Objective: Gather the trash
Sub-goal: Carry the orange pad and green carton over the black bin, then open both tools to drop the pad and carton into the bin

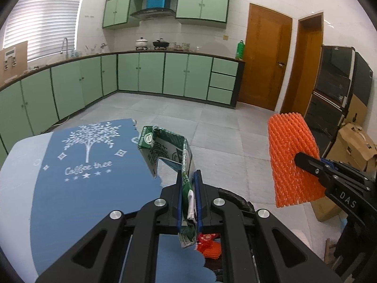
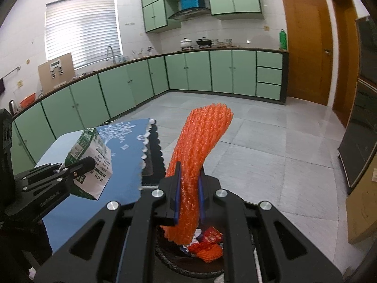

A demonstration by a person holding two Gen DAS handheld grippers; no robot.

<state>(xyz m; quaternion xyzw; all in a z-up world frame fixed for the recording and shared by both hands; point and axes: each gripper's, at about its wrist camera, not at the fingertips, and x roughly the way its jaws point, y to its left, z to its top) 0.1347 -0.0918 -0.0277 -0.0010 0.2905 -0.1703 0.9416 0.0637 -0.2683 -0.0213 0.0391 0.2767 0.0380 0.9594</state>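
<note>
My left gripper (image 1: 188, 184) is shut on a crumpled green and white carton (image 1: 169, 148), held above the table's right edge. The carton also shows in the right wrist view (image 2: 90, 162). My right gripper (image 2: 189, 176) is shut on an orange foam net sleeve (image 2: 200, 146), which sticks up and forward. In the left wrist view the sleeve (image 1: 292, 158) hangs to the right, pinched by the right gripper (image 1: 311, 165). Below both grippers is a dark bin (image 2: 179, 257) holding red and orange trash (image 2: 207, 243); that trash also shows in the left wrist view (image 1: 208, 245).
A table with a blue "Coffee tree" cloth (image 1: 89, 165) lies to the left. Green kitchen cabinets (image 1: 165, 73) run along the far walls. A black fridge (image 1: 334, 87) and cardboard boxes (image 1: 353, 146) stand at the right. Grey tiled floor (image 1: 212, 118) lies ahead.
</note>
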